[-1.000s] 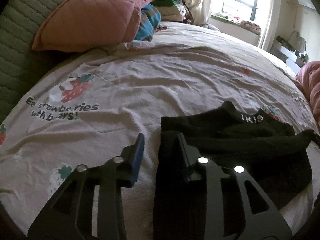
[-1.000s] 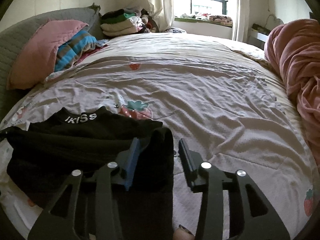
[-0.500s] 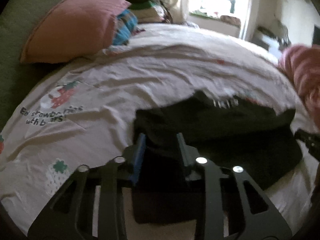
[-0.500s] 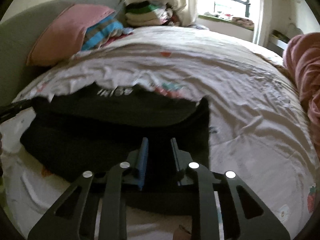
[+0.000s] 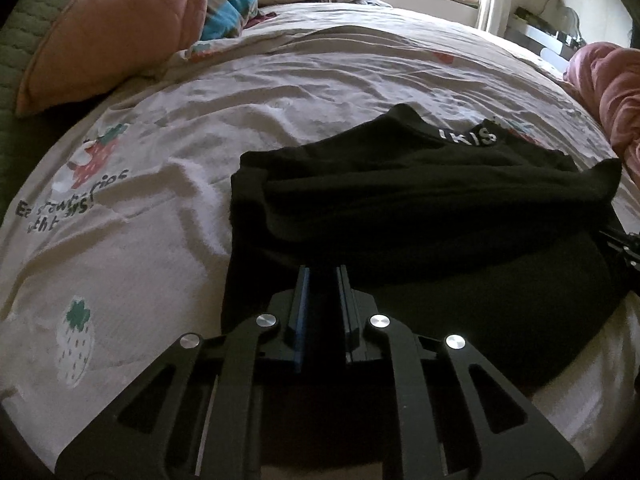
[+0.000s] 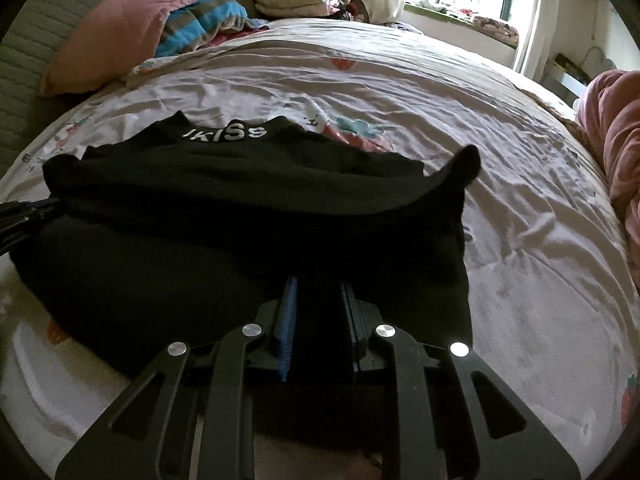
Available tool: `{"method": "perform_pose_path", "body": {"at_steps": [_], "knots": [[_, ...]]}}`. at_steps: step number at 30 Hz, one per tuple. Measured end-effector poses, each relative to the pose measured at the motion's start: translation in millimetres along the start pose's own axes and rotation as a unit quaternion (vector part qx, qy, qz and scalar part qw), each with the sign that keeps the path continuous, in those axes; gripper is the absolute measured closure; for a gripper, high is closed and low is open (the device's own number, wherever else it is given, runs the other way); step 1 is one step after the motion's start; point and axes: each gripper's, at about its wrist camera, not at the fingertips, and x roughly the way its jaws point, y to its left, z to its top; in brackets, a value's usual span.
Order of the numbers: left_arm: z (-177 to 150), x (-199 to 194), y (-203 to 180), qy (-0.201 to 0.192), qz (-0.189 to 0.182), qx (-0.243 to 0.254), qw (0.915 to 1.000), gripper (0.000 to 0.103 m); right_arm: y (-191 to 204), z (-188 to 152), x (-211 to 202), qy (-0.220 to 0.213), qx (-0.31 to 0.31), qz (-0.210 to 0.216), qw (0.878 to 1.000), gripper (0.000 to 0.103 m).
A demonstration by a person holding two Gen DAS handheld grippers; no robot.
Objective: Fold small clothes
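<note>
Near the bed's front edge, both grippers clamp the black garment's hem.

Since a second ago, the left gripper and right gripper have closed from spread apart onto the near edge of the black top, pinching soft, matte knit; the fold can likely begin now. It lies flat, white-lettered collar away, on the wrinkled strawberry-print sheet, a quilted pink pillow at the far-left corner.

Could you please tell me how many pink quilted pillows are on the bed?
1: the pink quilted pillow leans against the grey-green headboard, beside a blue striped cloth. Others may be hidden.
</note>
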Motion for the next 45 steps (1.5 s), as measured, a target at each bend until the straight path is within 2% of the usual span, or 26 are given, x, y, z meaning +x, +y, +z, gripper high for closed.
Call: {"method": "perform_pose_path", "body": {"at_steps": [8,12,13,14,15,18,24,25,26,27,28,31,34,35,36,37,38,39,42,45], "knots": [[20.7,12.4,7.9,-0.017,-0.011,-0.013,0.9997,0.095,-6.6,31.8,22.9,-0.012,0.022,-0.002,1.000,0.083],[32.9,8.7,18.5,-0.041,-0.014,-0.027,0.9987,0.095,-13.5,49.1,32.3,-0.019,0.038,-0.016,0.999,0.083],[35.4,6.4,21.5,-0.046,-0.012,-0.032,0.9984,0.092,-15.7,52.8,34.2,-0.019,0.045,-0.019,0.999,0.083],[38.3,3.3,24.9,-0.053,-0.005,-0.037,0.9979,0.081,-19.0,56.1,35.7,-0.020,0.053,-0.019,0.998,0.083],[41.7,-2.8,31.0,-0.066,0.000,-0.046,0.9967,0.078,-22.5,59.7,37.2,-0.021,0.062,-0.019,0.998,0.083],[47.2,-10.3,45.3,-0.079,0.001,-0.066,0.9947,0.077,-34.1,68.5,39.4,-0.027,0.085,-0.031,0.996,0.083],[46.6,2.2,64.2,-0.055,0.003,-0.097,0.9938,0.073,-52.5,65.9,28.4,-0.045,0.095,-0.057,0.993,0.083],[44.9,4.8,65.0,-0.050,0.002,-0.100,0.9937,0.071,-55.4,64.8,27.7,-0.045,0.094,-0.065,0.992,0.080],[43.6,9.6,66.4,-0.041,0.000,-0.104,0.9937,0.065,-59.7,63.6,27.4,-0.044,0.096,-0.075,0.992,0.076],[41.4,12.5,68.3,-0.036,-0.002,-0.108,0.9935,0.062,-63.8,63.1,27.9,-0.042,0.099,-0.080,0.991,0.065],[40.2,15.9,69.5,-0.031,-0.003,-0.112,0.9932,0.059,-68.7,62.4,28.4,-0.041,0.107,-0.082,0.990,0.061],[37.2,25.0,71.1,-0.018,-0.010,-0.115,0.9931,0.059,-77.2,62.0,34.1,-0.029,0.113,-0.078,0.990,0.061],[33.6,32.2,70.6,-0.010,-0.015,-0.118,0.9928,0.059,-74.6,62.5,41.6,-0.023,0.093,-0.083,0.992,0.061],[32.5,33.4,69.1,-0.010,-0.014,-0.114,0.9933,0.061,-73.3,62.1,44.1,-0.022,0.088,-0.080,0.993,0.061],[32.3,33.4,68.2,-0.013,-0.012,-0.110,0.9937,0.064,-72.5,61.7,45.7,-0.021,0.087,-0.076,0.993,0.070],[31.9,33.0,66.0,-0.017,-0.016,-0.105,0.9942,0.077,-71.9,60.9,47.4,-0.020,0.087,-0.067,0.994,0.085],[31.6,32.2,64.1,-0.020,-0.021,-0.101,0.9944,0.095,-71.2,60.2,47.8,-0.020,0.086,-0.061,0.994,0.091],[31.8,31.2,62.7,-0.024,-0.024,-0.099,0.9945,0.101,-69.5,59.5,47.1,-0.022,0.083,-0.057,0.995,0.094],[34.1,22.2,56.7,-0.044,-0.008,-0.085,0.9954,0.101,-66.7,58.8,34.9,-0.045,0.082,-0.058,0.994,0.095],[39.9,4.6,59.7,-0.077,-0.007,-0.091,0.9928,0.102,-75.9,61.8,15.6,-0.081,0.106,-0.055,0.990,0.095]]}}
